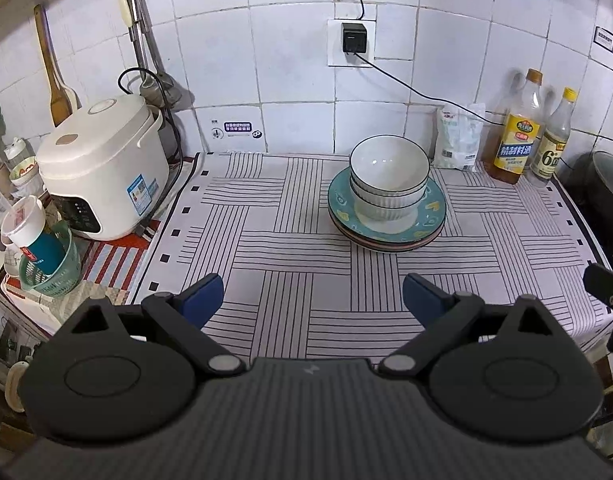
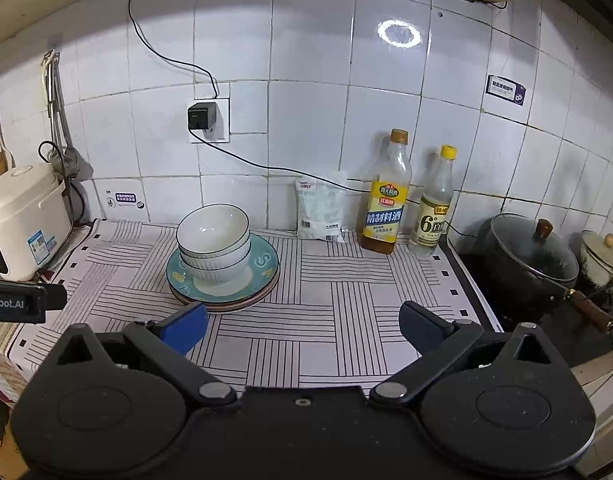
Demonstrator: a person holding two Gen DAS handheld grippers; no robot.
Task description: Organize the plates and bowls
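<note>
Nested white ribbed bowls (image 1: 388, 176) with dark rims sit on a stack of plates, the top plate (image 1: 434, 208) teal with yellow marks, on the striped cloth near the back wall. The bowls (image 2: 214, 242) and plates (image 2: 266, 264) also show in the right wrist view. My left gripper (image 1: 312, 296) is open and empty, in front of the stack and apart from it. My right gripper (image 2: 302, 326) is open and empty, to the front right of the stack; its left blue pad (image 2: 186, 326) overlaps the plates' front edge in the view.
A white rice cooker (image 1: 102, 168) stands at the left, with a green basket of cups (image 1: 50, 264) before it. A salt bag (image 2: 318, 210) and two bottles (image 2: 386, 200) stand against the wall. A black pot (image 2: 530, 264) sits on the stove at right.
</note>
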